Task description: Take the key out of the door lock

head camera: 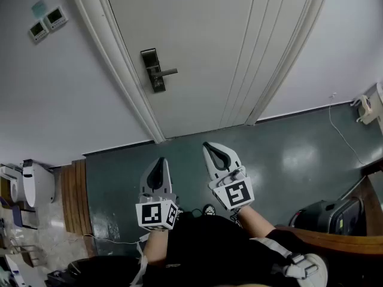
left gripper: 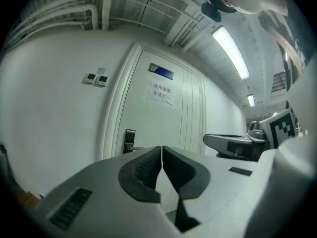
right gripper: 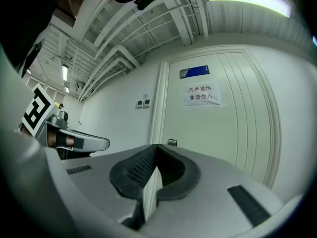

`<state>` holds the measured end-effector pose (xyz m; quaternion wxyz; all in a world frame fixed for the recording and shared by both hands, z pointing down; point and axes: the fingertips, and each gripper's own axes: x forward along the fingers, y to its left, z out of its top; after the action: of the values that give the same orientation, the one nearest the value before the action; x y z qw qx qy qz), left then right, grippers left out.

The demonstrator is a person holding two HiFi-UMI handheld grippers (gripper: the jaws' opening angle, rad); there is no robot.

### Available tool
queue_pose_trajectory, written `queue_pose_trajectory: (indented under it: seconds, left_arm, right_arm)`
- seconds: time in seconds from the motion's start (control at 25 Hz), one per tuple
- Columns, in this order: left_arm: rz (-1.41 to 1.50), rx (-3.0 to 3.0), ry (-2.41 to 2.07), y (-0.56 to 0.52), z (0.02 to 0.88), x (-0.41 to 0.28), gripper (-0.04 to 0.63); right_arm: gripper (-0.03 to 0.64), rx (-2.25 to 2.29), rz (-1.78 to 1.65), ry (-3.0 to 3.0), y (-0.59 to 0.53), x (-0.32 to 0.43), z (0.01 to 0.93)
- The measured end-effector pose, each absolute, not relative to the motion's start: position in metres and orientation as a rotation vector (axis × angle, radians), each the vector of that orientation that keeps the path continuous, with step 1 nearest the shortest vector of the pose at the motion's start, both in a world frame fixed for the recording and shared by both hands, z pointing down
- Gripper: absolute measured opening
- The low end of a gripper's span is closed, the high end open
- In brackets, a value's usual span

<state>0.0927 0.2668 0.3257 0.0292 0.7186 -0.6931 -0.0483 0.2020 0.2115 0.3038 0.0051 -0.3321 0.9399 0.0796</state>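
Observation:
A white door [head camera: 215,52] stands shut ahead, with a dark lock plate [head camera: 152,69] and a lever handle [head camera: 166,72] near its left edge. I cannot make out a key at this distance. Both grippers hang low over the green floor, well short of the door. My left gripper [head camera: 160,160] is shut and empty, its pads touching; the lock plate [left gripper: 129,141] shows just left of its jaws [left gripper: 162,148]. My right gripper [head camera: 206,144] is also shut with nothing in it [right gripper: 156,147], and the top of the lock plate [right gripper: 172,143] peeks above it.
Two wall switches [head camera: 46,23] sit left of the door frame. A paper notice [left gripper: 161,93] and a blue sign [left gripper: 161,72] are on the door. Wooden boards [head camera: 75,196] and a white device [head camera: 37,184] lie at left; a black machine [head camera: 326,214] and a cable [head camera: 341,130] at right.

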Motion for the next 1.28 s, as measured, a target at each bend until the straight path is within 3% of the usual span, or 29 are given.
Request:
queue_pose_trajectory:
  seconds: [0.4,0.52,0.64,0.88,1.04,1.28]
  left_arm:
    - [-0.114,2.202,-2.104,0.266,0.343,0.091,0.026]
    - [-0.096,2.193,-2.093,0.264,0.352,0.089,0.026]
    - [-0.076,2.159,-2.072,0.265,0.368,0.083,0.026]
    - [-0.049,2.107,-2.062,0.272,0.388,0.067,0.026]
    - [-0.057,2.109,-2.054,0.276,0.391,0.052,0.026]
    - [-0.067,2.085,-2.054,0.286,0.397,0.022,0.026]
  right_arm:
    - [0.009,-0.987,0.085,2.958,0.214,0.192,0.323]
    - [0.012,-0.915,-0.102,2.960,0.217,0.182,0.339]
    - [0.088,-0.828,-0.382,2.926,0.216,0.177,0.358]
    - [0.220,-0.788,-0.589,2.869,0.210,0.170,0.379]
    - [0.252,-0.840,-0.421,2.956,0.213,0.155,0.382]
    - [0.244,-0.858,-0.386,2.979,0.217,0.125,0.383]
